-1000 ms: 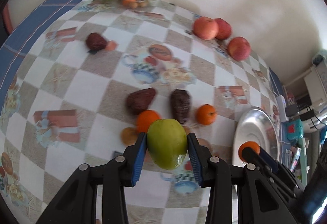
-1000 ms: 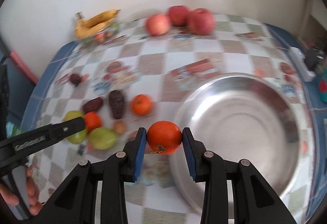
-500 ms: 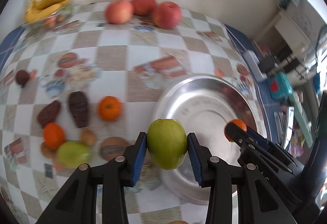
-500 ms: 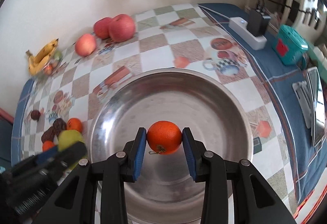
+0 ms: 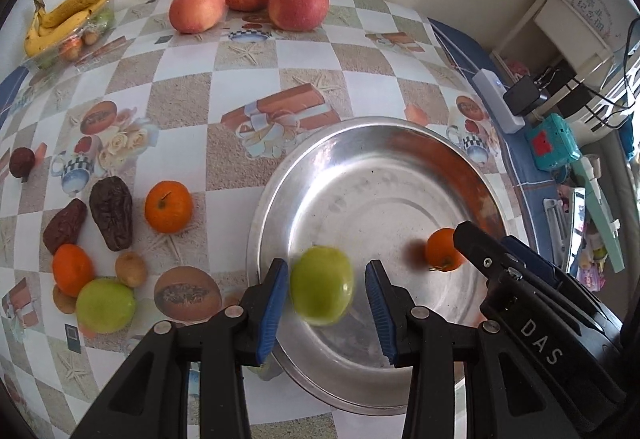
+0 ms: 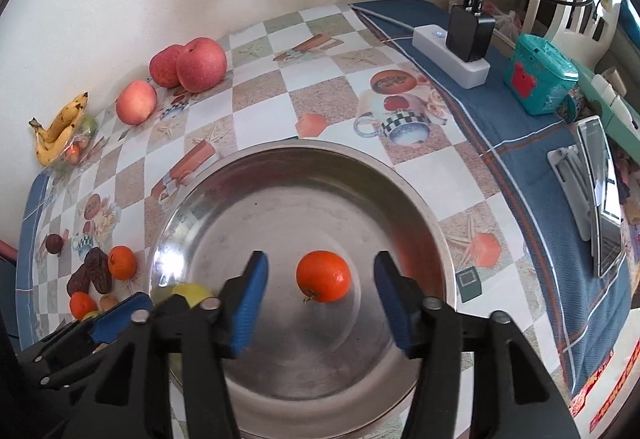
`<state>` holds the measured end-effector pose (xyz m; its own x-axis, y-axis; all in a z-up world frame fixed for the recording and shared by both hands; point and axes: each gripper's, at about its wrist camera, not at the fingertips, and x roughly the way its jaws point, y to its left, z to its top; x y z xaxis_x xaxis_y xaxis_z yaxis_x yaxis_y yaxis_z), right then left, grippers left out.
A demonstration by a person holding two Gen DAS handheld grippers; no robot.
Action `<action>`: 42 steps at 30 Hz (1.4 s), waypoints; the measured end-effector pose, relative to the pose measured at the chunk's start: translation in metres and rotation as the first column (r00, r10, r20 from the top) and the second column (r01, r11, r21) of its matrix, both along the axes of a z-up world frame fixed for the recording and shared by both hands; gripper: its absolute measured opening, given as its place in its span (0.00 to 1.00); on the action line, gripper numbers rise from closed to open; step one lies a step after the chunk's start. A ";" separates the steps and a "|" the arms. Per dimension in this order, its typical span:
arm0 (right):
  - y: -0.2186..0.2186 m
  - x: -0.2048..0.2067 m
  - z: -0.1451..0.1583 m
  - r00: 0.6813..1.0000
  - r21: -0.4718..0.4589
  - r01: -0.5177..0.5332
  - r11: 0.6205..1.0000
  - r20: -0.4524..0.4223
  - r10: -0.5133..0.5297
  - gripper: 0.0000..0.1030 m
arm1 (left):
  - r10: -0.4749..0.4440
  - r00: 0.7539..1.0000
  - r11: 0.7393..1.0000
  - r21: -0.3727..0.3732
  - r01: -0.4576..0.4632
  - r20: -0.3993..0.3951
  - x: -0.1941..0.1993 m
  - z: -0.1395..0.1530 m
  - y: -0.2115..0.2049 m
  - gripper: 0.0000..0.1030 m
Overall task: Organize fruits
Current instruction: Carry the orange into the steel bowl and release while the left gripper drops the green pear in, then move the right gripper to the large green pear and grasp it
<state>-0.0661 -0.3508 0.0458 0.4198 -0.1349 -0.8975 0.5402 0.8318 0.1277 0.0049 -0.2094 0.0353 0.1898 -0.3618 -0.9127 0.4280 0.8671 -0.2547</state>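
A green apple [image 5: 322, 285] lies blurred between the spread blue pads of my left gripper [image 5: 327, 301], over the near left part of the steel basin [image 5: 360, 159]. My left gripper is open. An orange [image 6: 323, 276] sits free inside the basin [image 6: 304, 155], between the wide-apart fingers of my right gripper [image 6: 320, 303], which is open too. The same orange [image 5: 442, 250] shows beside the right gripper's black body in the left wrist view. Left of the basin lie a second green apple [image 5: 105, 305], two oranges [image 5: 168, 206], dark dates [image 5: 111, 217] and kiwis [image 5: 130, 269].
Three red apples [image 5: 248, 1] and a banana bunch [image 5: 64, 15] on a clear tray sit by the far wall. A white power strip with a charger [image 6: 460, 51], a teal box [image 6: 540, 79] and a phone on a stand [image 6: 600, 195] occupy the right side.
Both grippers moved over the basin and opened. The green apple and the orange have been let go and now sit loose between the fingers.
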 end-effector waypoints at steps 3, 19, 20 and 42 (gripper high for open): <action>-0.001 -0.001 0.001 1.000 0.006 0.003 1.000 0.005 -0.003 0.65 | 0.006 1.000 1.000 -0.001 -0.006 0.011 0.001 0.005 0.004 0.48; 0.007 0.000 0.001 1.000 -0.003 -0.013 1.000 0.010 0.013 0.71 | 0.205 0.976 0.975 0.076 -0.211 0.075 0.020 0.004 0.078 0.71; 0.008 0.001 -0.001 1.000 0.014 -0.015 1.000 0.013 0.014 0.71 | 0.221 0.972 0.971 0.078 -0.226 0.076 0.021 0.004 0.085 0.72; 0.034 0.010 -0.021 0.996 -0.039 -0.068 0.997 -0.054 0.066 0.91 | 0.416 0.909 0.905 0.079 -0.417 0.024 0.041 -0.023 0.182 1.00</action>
<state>-0.0560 -0.3169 0.0248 0.3816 -0.1451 -0.9129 0.4881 0.8703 0.0657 0.0456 -0.0273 0.0122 0.3130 -0.1739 -0.9337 0.0247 0.9843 -0.1750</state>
